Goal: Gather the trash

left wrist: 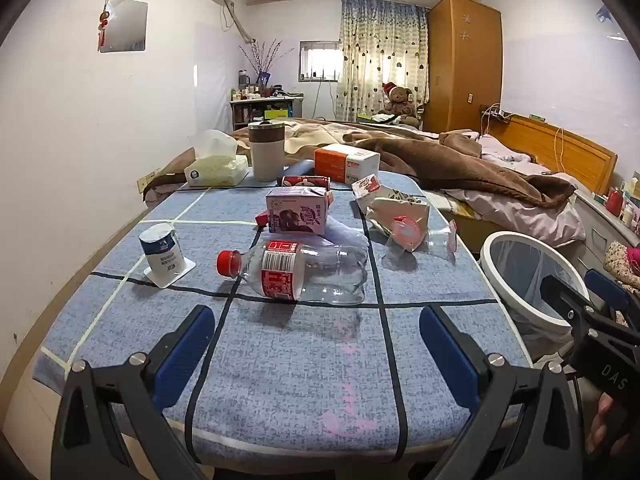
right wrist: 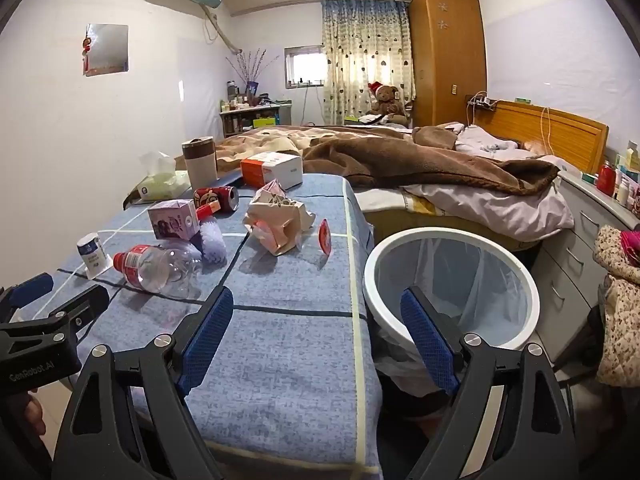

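Soft, even daylight enters through the small far window (left wrist: 320, 60) and the patterned, backlit curtain (right wrist: 366, 56). Shadows stay faint. Both views are sharp, with strong fisheye bending and dark corners.

Count on the desk (left wrist: 280, 360): one clear plastic bottle (left wrist: 304, 272) at centre; one milk carton (left wrist: 298, 210) and one can (left wrist: 304, 181) toward 12 o'clock; one yogurt cup (left wrist: 160, 250) at 9 o'clock; one crumpled wrapper (left wrist: 394, 210) at 2 o'clock; one tissue pack (left wrist: 216, 170); one orange-white box (left wrist: 346, 164); one tumbler (left wrist: 266, 150). One bin (right wrist: 452, 292) at 3 o'clock.
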A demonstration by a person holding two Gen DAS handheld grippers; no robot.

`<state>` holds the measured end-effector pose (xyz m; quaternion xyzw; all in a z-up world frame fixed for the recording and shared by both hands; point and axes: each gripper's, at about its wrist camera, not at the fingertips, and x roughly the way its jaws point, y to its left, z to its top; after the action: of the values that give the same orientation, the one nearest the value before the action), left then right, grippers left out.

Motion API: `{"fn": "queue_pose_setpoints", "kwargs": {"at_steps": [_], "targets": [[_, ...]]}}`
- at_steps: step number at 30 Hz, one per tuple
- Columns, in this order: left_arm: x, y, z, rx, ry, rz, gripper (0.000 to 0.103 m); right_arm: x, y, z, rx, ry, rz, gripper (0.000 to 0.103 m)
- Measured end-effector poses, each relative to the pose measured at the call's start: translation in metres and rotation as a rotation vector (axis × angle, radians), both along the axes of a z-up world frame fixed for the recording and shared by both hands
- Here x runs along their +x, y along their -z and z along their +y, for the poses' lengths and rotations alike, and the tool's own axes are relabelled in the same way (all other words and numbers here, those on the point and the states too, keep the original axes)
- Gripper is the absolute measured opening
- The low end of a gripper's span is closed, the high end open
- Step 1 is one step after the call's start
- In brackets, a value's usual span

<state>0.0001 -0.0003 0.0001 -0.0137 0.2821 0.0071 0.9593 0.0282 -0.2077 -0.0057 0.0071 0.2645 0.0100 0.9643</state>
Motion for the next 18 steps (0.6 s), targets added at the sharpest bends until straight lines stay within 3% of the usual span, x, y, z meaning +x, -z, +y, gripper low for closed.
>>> {"fn": "queue_pose_setpoints", "kwargs": {"at_steps": [18], "targets": [[-0.0021, 0.0011, -0.0017, 0.003, 0.000, -0.004, 0.103, -0.0004, -0.0005, 0.0007, 0.008, 0.004, -0.006, 0.087]]}}
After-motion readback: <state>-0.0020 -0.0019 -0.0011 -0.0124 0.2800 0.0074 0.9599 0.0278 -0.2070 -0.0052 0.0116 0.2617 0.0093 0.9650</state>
